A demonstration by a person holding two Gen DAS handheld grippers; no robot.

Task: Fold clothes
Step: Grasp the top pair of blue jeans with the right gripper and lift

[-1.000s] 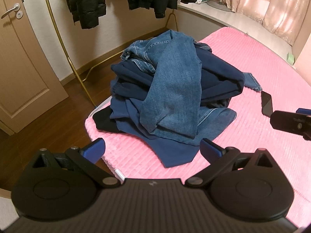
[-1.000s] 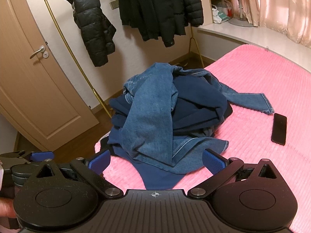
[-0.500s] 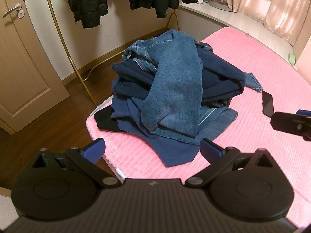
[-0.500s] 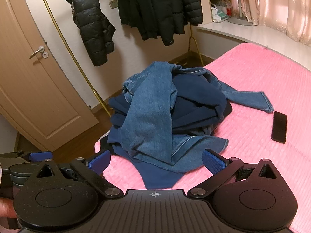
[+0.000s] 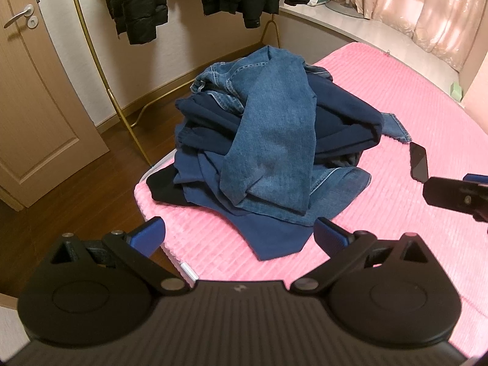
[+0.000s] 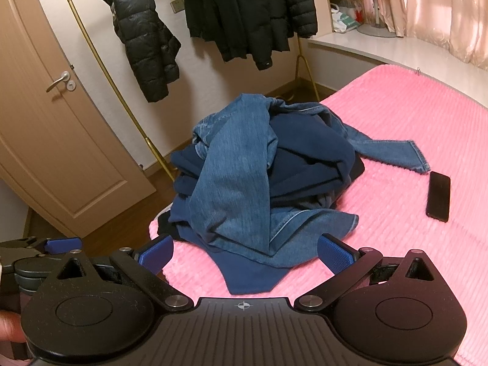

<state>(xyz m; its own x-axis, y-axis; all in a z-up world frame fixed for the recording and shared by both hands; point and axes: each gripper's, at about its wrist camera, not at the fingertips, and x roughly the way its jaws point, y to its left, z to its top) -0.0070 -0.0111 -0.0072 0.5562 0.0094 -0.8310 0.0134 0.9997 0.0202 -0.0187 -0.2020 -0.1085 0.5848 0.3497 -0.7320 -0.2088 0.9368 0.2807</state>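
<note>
Clothes pile (image 5: 274, 152) sits at the near-left corner of the pink bed (image 5: 411, 91), partly spilling over that corner's edge toward the wood floor. Top layer = denim jeans (image 5: 274, 128), one leg draped down the front of the heap, the other leg trailing out to the right across the bed. Under it a dark navy garment (image 5: 344, 116), more denim, a navy piece (image 5: 274, 241) poking out flat at the front, black cloth at the left edge. Nothing folded yet.

Left gripper (image 5: 239, 231): jaws spread wide, nothing between them, held off the bed just short of the pile's front edge. Right gripper (image 6: 245, 248): same, jaws wide apart, empty, aimed at the pile front, just beside the left one. Neither touches cloth.

Step, by my read: pre-grasp, picking the first garment. Task barely begun.

Next move prob calls for taking the jeans off the top, since they lie over everything. Grab at waistband or leg hem w/ both grippers, lift clear, lay flat on the open bed to the right. Watch the black phone (image 6: 438, 196) lying near the trailing hem; dragging denim could sweep it. Dark jackets (image 6: 244, 9) on the gold rack behind, not involved.
</note>
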